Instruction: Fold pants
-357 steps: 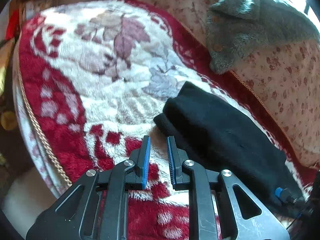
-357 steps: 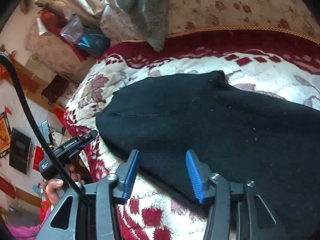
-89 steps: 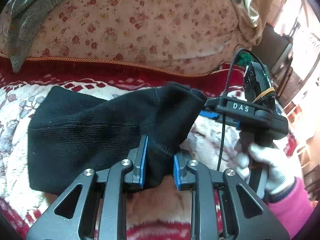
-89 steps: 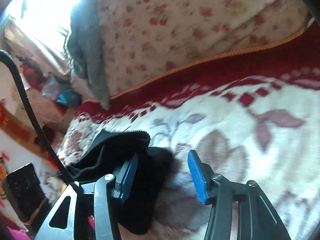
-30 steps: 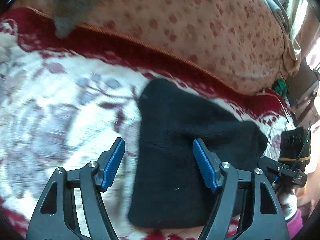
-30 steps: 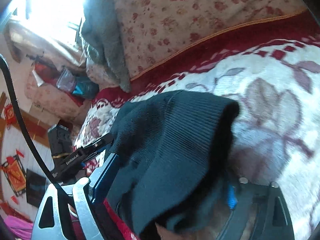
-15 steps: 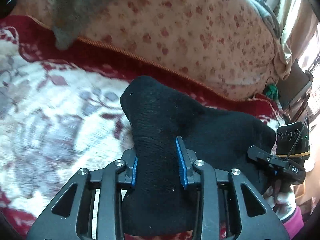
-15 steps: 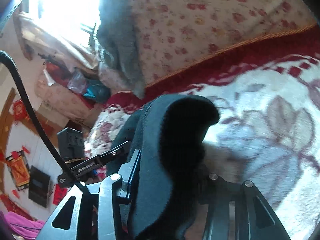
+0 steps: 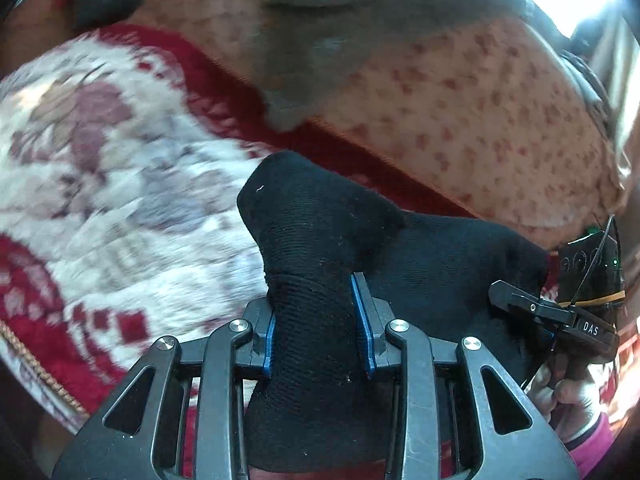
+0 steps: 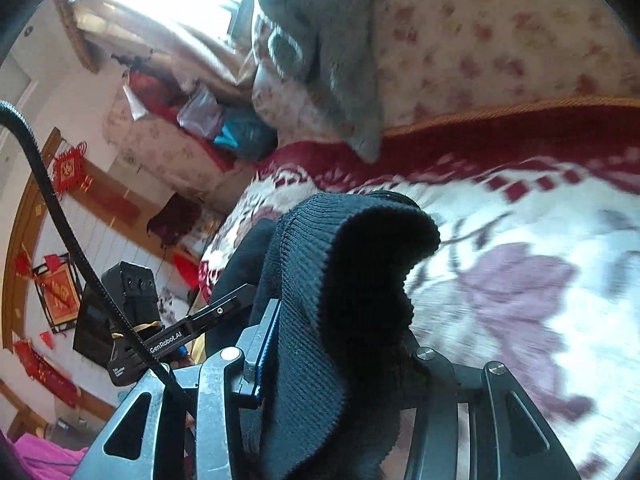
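The black knit pants are bunched and lifted off the red and white floral blanket. My left gripper is shut on a thick fold of them, blue pads pressed on both sides. In the right wrist view my right gripper is shut on the ribbed end of the pants, which curls over and hides its right finger. The right gripper's body, held by a gloved hand, shows at the right edge of the left wrist view. The left gripper's body shows at the left of the right wrist view.
A cream floral quilt rises behind the blanket, with a grey fleece garment draped over it. The blanket's corded edge drops off at the lower left. Red decorations hang on the wall beyond the bed.
Both grippers went from wide apart to shut on the pants, then lifted the bunched fabric and carried it across the blanket toward its left end.
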Demonstrator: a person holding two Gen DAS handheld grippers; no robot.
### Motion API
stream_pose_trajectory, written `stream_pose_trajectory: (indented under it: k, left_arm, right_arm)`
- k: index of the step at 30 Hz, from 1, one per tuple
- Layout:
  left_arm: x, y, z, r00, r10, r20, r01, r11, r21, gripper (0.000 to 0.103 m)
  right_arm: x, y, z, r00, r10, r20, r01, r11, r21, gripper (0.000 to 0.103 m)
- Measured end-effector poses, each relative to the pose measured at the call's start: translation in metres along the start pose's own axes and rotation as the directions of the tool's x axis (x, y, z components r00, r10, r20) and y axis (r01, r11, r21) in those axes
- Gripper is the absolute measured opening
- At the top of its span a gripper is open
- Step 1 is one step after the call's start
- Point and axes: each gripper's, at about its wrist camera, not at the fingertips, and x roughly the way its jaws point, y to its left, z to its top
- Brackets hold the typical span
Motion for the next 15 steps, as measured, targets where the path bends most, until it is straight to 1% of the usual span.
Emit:
stream_pose_trajectory:
  k: [3, 5, 7, 8, 10, 11, 12, 14, 15]
  left_arm:
    - [0.009, 0.024, -0.008, 0.999, 0.040, -0.017, -0.041, 0.998, -0.038, 0.030]
    - [0.016, 0.033, -0.013, 0.999, 0.039, -0.029, -0.040, 0.997, -0.061, 0.031]
    - [0.019, 0.039, -0.016, 0.999, 0.024, -0.026, -0.026, 0.997, -0.078, 0.033]
    - [0.019, 0.038, -0.016, 0.999, 0.023, -0.025, -0.025, 0.997, -0.077, 0.036]
    - [0.018, 0.035, -0.016, 0.999, 0.029, -0.023, -0.030, 0.997, -0.067, 0.040]
    - [0.017, 0.032, -0.015, 0.999, 0.038, -0.023, -0.039, 0.997, -0.062, 0.044]
    - [0.016, 0.030, -0.015, 0.998, 0.056, -0.027, -0.057, 0.997, -0.057, 0.046]
    - [0.012, 0.028, -0.014, 0.994, 0.104, -0.026, -0.105, 0.994, -0.044, 0.050]
    - [0.007, 0.025, -0.013, 0.990, 0.142, -0.008, -0.142, 0.989, -0.038, 0.050]
  right_arm:
    - [0.036, 0.001, 0.002, 0.998, -0.033, -0.062, 0.032, 0.999, -0.009, 0.043]
    - [0.056, 0.000, 0.003, 0.992, -0.075, -0.100, 0.074, 0.997, -0.016, 0.043]
    - [0.066, 0.000, 0.003, 0.983, -0.147, -0.106, 0.142, 0.989, -0.048, 0.045]
    - [0.067, 0.000, 0.002, 0.980, -0.167, -0.109, 0.161, 0.985, -0.062, 0.046]
    - [0.065, 0.000, 0.001, 0.962, -0.248, -0.114, 0.238, 0.967, -0.092, 0.060]
    - [0.062, -0.001, 0.002, 0.956, -0.271, -0.111, 0.260, 0.960, -0.105, 0.062]
    - [0.055, 0.000, 0.003, 0.953, -0.284, -0.101, 0.273, 0.956, -0.111, 0.063]
    - [0.039, -0.001, 0.007, 0.947, -0.312, -0.077, 0.303, 0.947, -0.102, 0.063]
    - [0.028, 0.003, 0.008, 0.943, -0.327, -0.052, 0.320, 0.941, -0.109, 0.063]
